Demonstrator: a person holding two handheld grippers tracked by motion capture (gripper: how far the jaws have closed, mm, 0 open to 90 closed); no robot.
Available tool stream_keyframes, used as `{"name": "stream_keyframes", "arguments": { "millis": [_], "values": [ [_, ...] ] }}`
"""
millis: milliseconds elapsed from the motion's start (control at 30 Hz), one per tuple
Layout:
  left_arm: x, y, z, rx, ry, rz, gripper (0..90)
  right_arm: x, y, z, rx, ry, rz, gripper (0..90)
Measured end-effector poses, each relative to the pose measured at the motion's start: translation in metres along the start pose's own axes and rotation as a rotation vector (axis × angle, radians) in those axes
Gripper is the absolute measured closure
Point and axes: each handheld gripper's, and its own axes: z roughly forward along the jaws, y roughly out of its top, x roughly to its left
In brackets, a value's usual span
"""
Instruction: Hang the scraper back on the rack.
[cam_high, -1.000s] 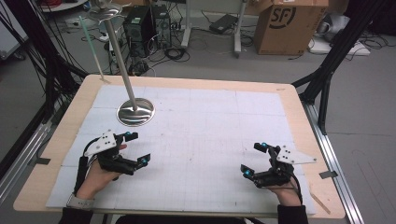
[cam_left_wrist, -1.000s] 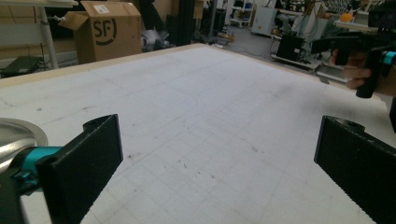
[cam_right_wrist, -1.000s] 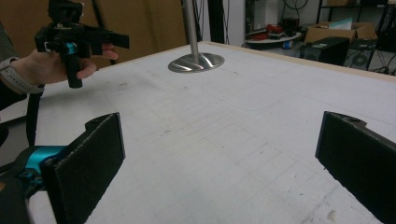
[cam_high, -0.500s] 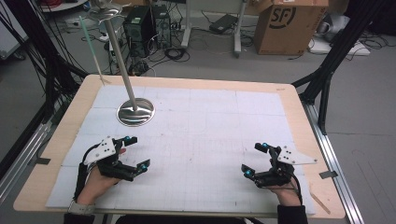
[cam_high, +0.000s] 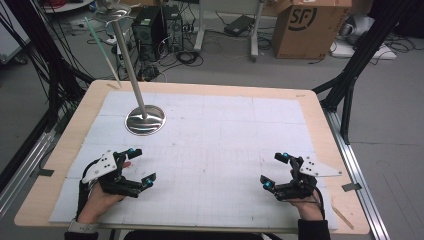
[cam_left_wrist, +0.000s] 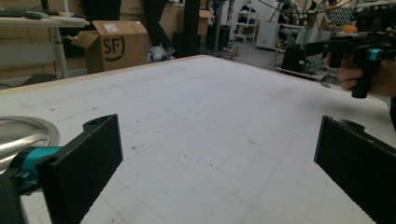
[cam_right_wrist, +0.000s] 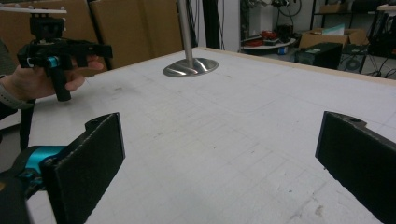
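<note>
1. High view: worktop (cam_high: 320, 115) covered by a white gridded mat (cam_high: 225, 145); a metal stand (cam_high: 144, 119) with a round base and upright pole sits at the far left.
2. Left gripper (cam_high: 139, 167) is held at the near left edge, fingers (cam_left_wrist: 88, 158) spread wide, nothing between them.
3. Right gripper (cam_high: 276, 170) is held at the near right edge, fingers (cam_right_wrist: 93, 154) likewise spread and empty.
4. Floor beyond the worktop: a cardboard box (cam_high: 312, 25) and cables.
</note>
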Motion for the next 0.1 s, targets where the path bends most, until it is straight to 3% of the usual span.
{"name": "stream_keyframes", "arguments": {
  "millis": [100],
  "values": [
    [0.0023,-0.0010,-0.0037,-0.005,0.014,-0.006,1.7,-0.0004,-0.0009,0.0012,0.006,-0.001,0.004,0.3]
  ]
}}
